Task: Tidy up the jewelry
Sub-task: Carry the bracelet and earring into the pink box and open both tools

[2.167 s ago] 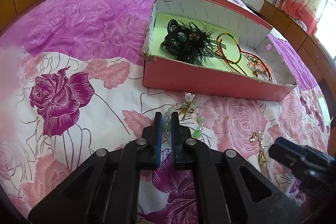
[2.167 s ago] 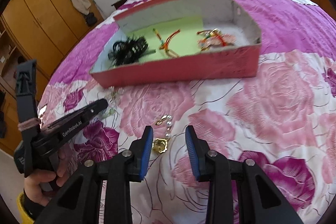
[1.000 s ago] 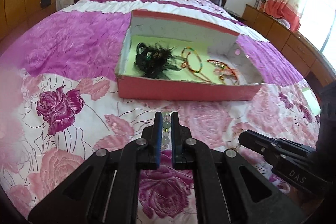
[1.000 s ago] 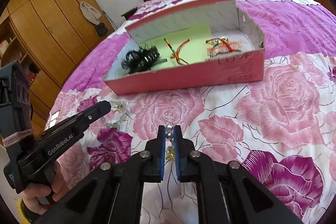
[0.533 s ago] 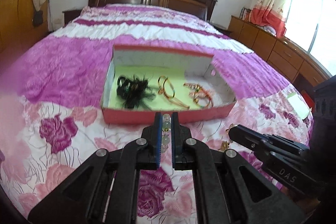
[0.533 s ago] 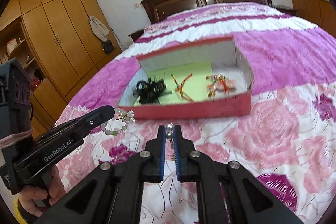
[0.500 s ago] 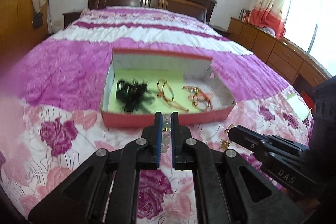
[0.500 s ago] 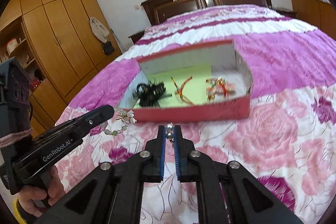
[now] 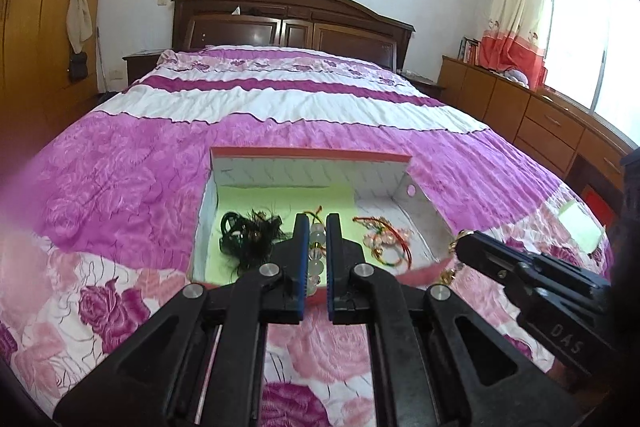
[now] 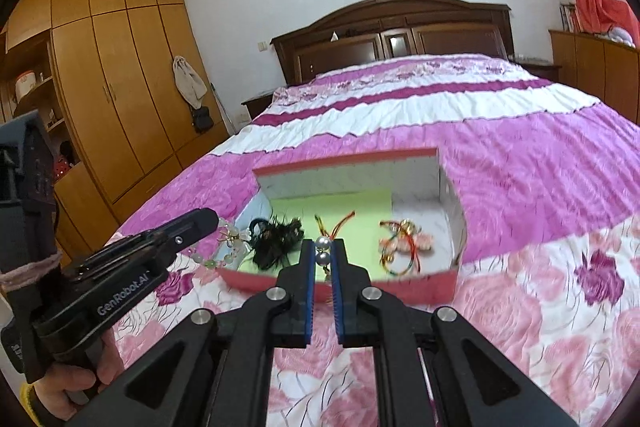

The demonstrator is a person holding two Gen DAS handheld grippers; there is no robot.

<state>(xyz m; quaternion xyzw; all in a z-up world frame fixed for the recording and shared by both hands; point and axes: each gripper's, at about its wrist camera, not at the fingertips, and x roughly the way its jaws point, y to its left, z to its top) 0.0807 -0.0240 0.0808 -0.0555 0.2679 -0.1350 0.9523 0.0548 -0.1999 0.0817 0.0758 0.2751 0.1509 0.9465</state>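
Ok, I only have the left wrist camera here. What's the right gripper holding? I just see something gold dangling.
Observer: The right gripper is shut on a gold-and-pearl dangling piece; two grey pearls sit between its fingers.
Operator: And is my bracelet over the box?
Observer: The pale green and clear bead bracelet hangs from the left gripper by the left end of the pink cardboard box; I cannot tell if it is inside.

Glossy translucent bead bracelet [image 9: 316, 255]; matt cardboard box [image 9: 308, 175] at twelve o'clock — pale paper lining; crinkled cloth bedspread [image 9: 280, 99]; polished dark wood headboard [image 9: 292, 19] — matt black plastic left gripper [image 9: 317, 251].
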